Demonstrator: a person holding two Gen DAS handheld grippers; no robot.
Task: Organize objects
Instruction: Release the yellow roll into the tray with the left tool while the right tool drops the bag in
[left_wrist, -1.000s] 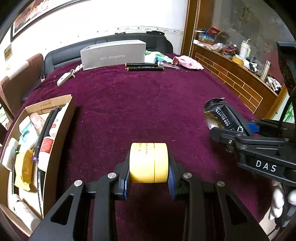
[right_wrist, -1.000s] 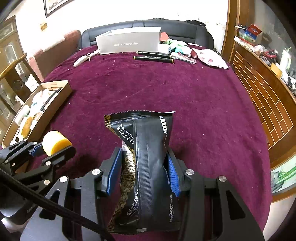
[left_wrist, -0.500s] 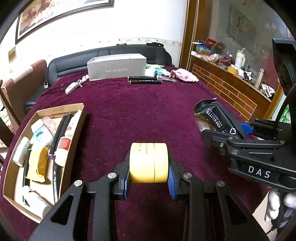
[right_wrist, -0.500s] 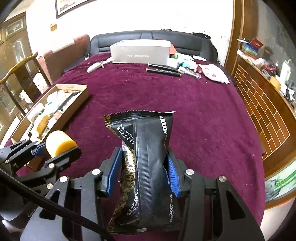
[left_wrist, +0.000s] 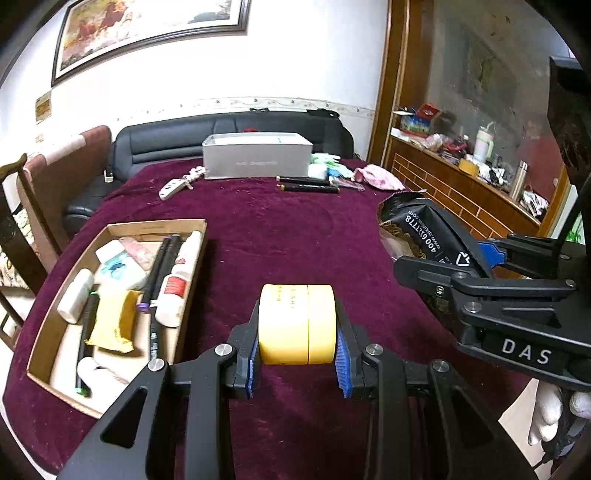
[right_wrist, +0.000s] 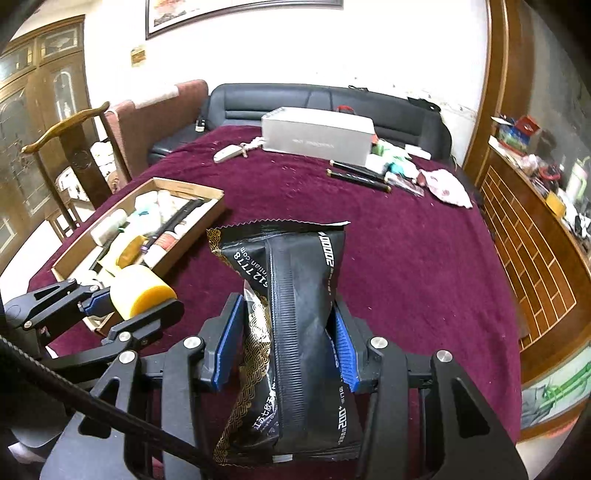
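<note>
left gripper (left_wrist: 297, 363) clamps yellow jar (left_wrist: 297, 323) | right gripper (right_wrist: 284, 345) clamps black pouch (right_wrist: 291, 306) | both probably bound for box (left_wrist: 44, 328) at 10 o'clock

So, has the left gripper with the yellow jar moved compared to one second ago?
Yes. The left gripper, shut on the yellow jar, has risen and pulled back: the cardboard box and the grey box sit lower and appear smaller.

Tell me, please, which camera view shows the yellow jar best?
The left wrist view: the yellow jar sits centred in the left claw, side and faint lettering visible. The right wrist view catches it only small, at the left edge.
</note>
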